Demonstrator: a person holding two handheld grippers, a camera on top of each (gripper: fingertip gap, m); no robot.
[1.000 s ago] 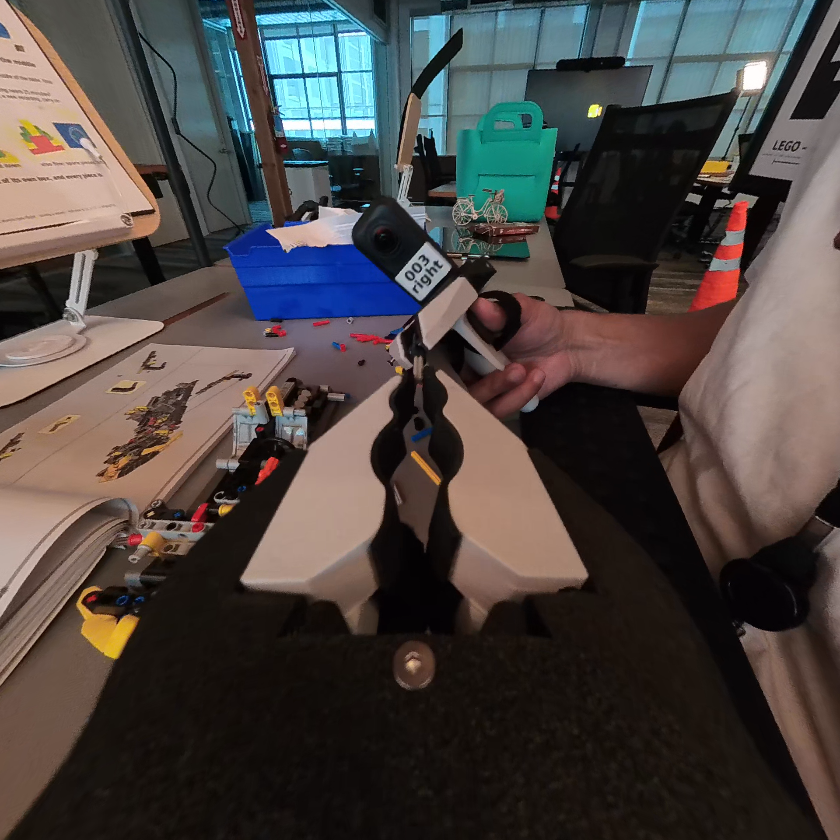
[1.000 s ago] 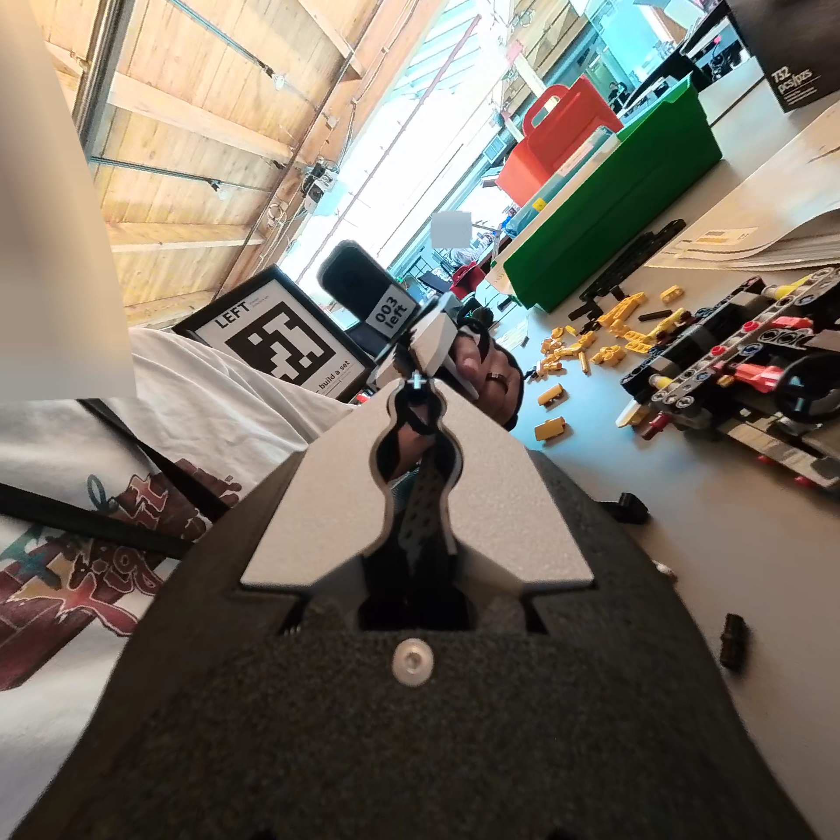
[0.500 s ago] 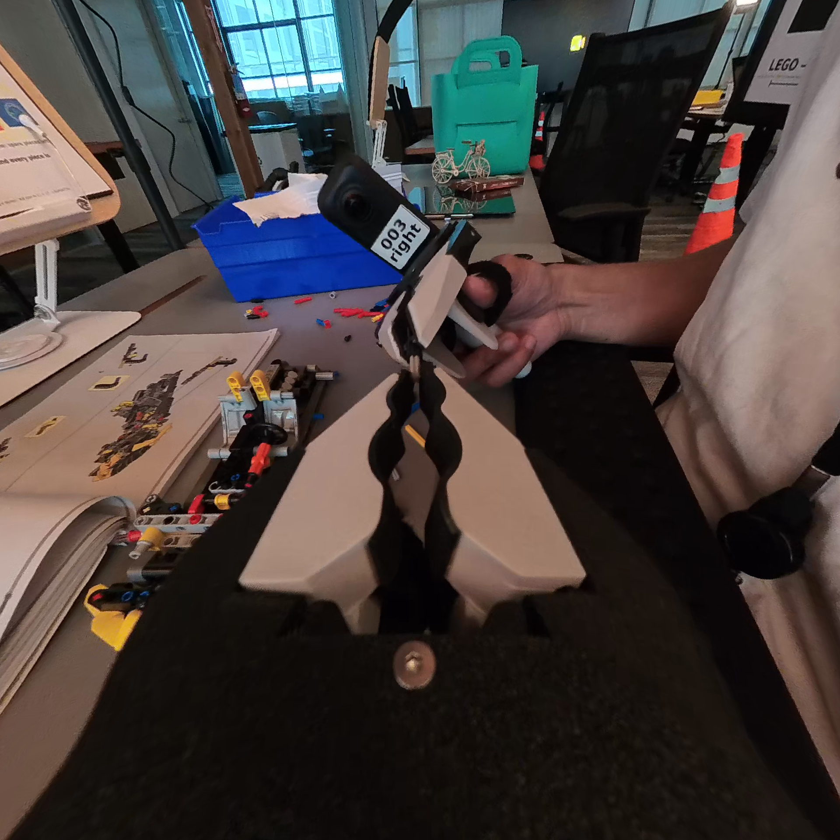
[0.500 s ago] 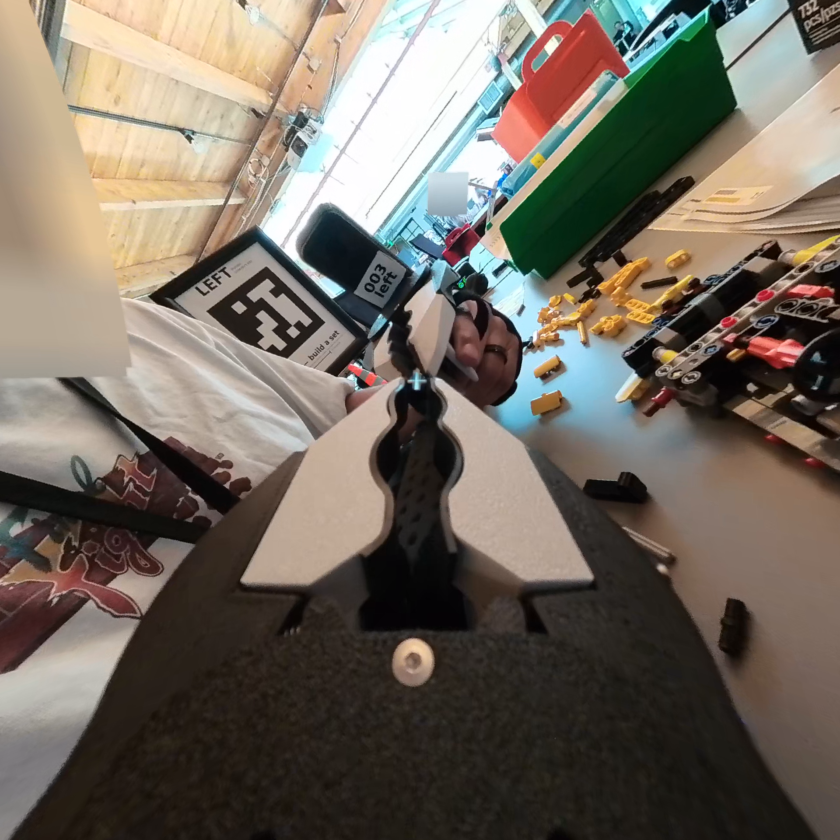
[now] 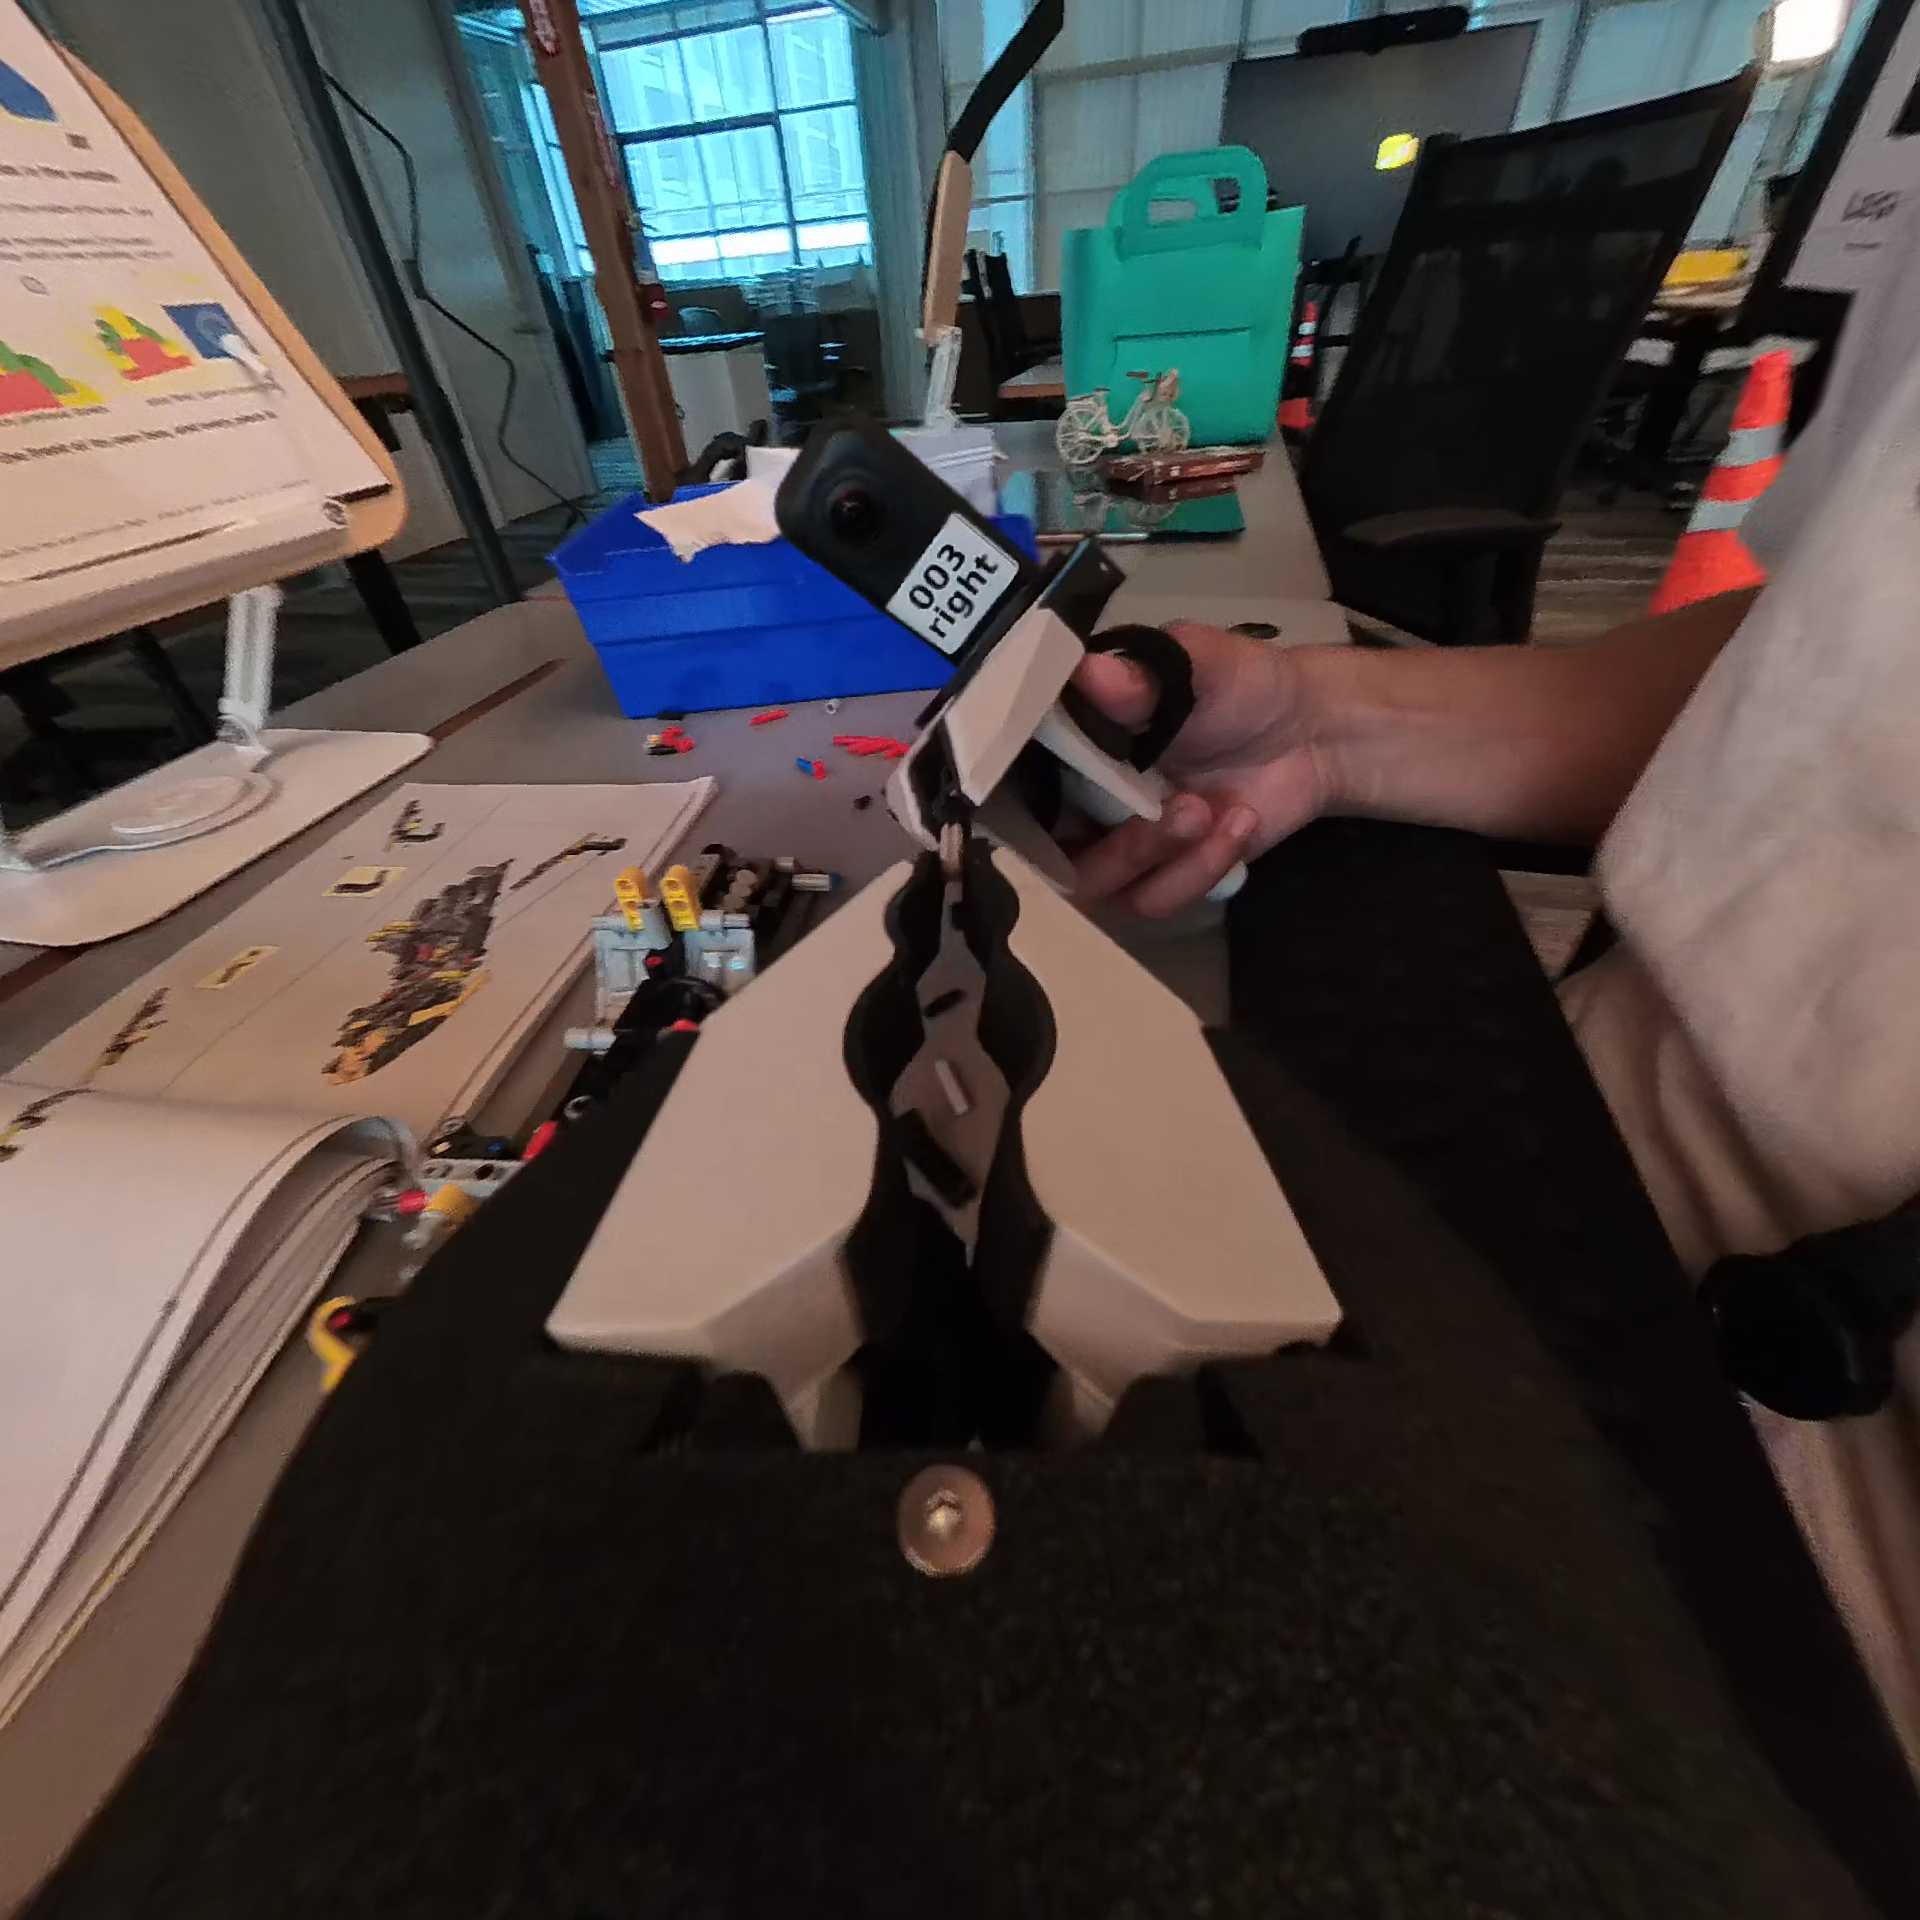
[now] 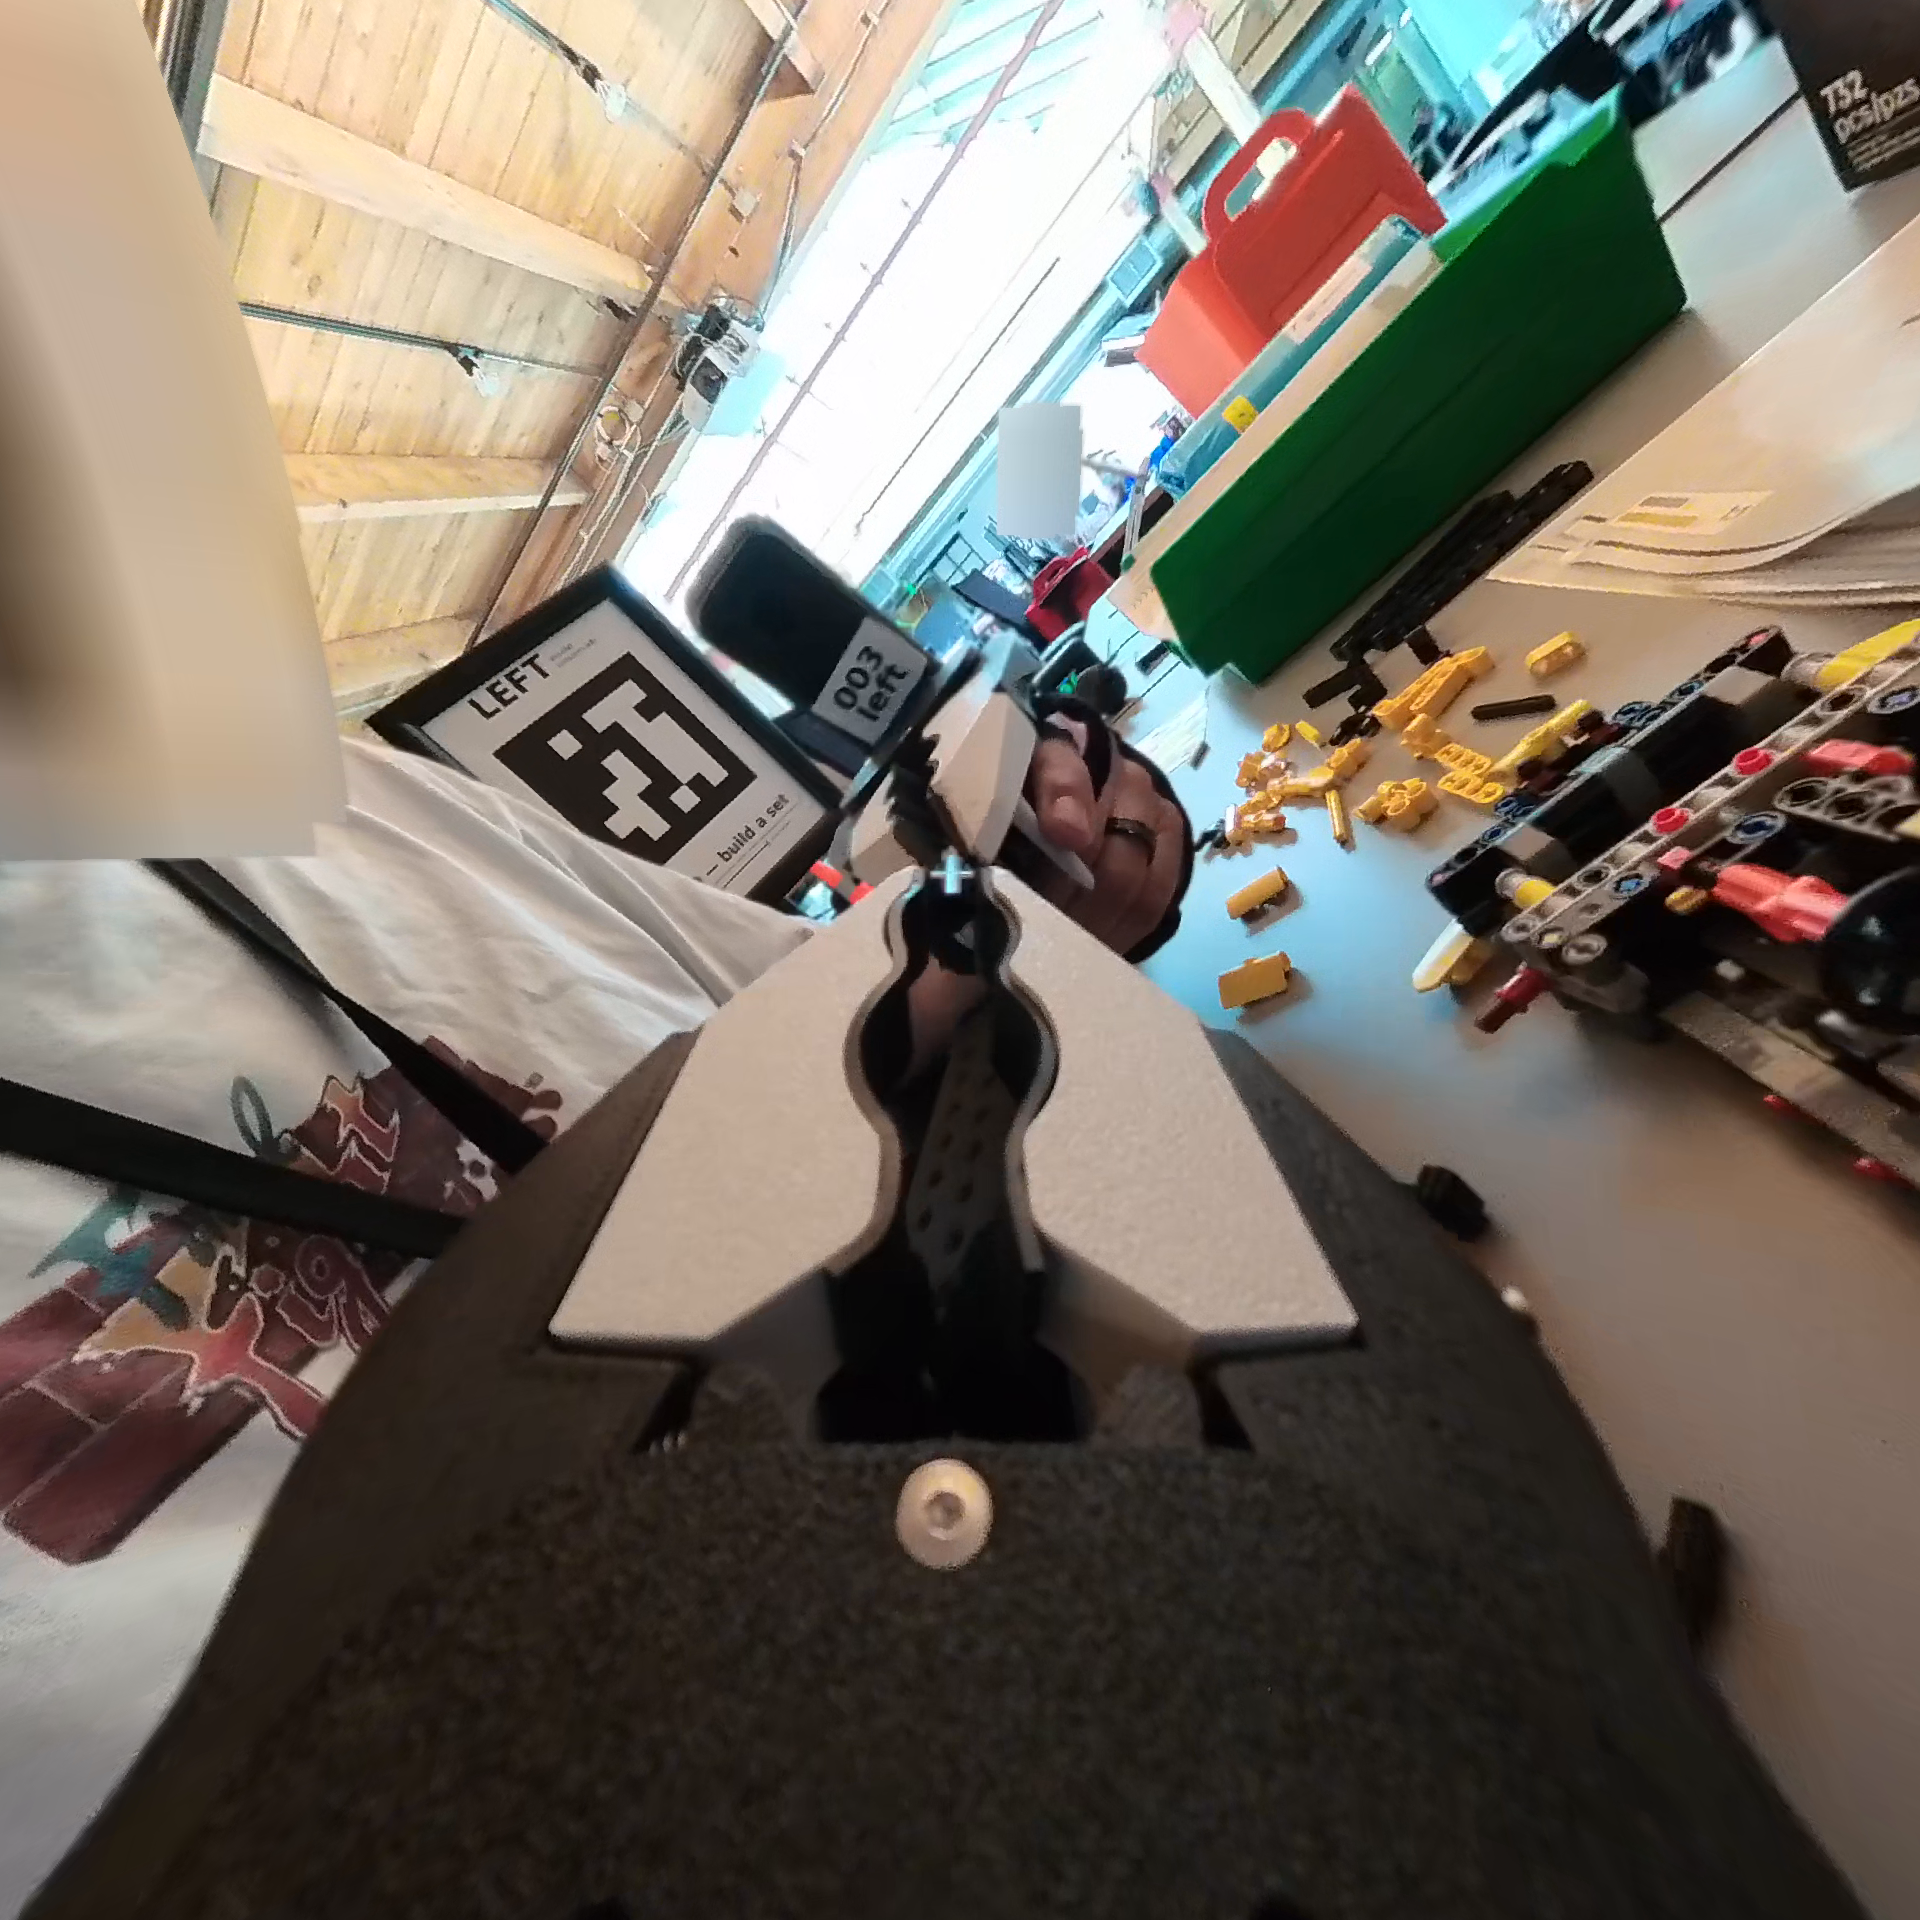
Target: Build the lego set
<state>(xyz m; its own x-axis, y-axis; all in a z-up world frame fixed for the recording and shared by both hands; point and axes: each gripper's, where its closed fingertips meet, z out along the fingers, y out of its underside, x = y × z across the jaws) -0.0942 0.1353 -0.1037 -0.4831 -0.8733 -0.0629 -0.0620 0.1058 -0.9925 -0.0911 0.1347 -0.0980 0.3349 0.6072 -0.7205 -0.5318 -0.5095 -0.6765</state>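
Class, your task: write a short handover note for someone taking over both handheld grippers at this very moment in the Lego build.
Right gripper: fingers shut on a small light-grey cross axle at the tips.
Left gripper: fingers shut, tips meeting the same axle in mid-air; whether it grips it is unclear.
The black, grey and red partly built model lies on the grey table, with loose yellow pieces beyond it and the open instruction booklet alongside.
Done: chassis partly assembled.
Left: fit the axle, then the loose pieces, probably per the booklet.
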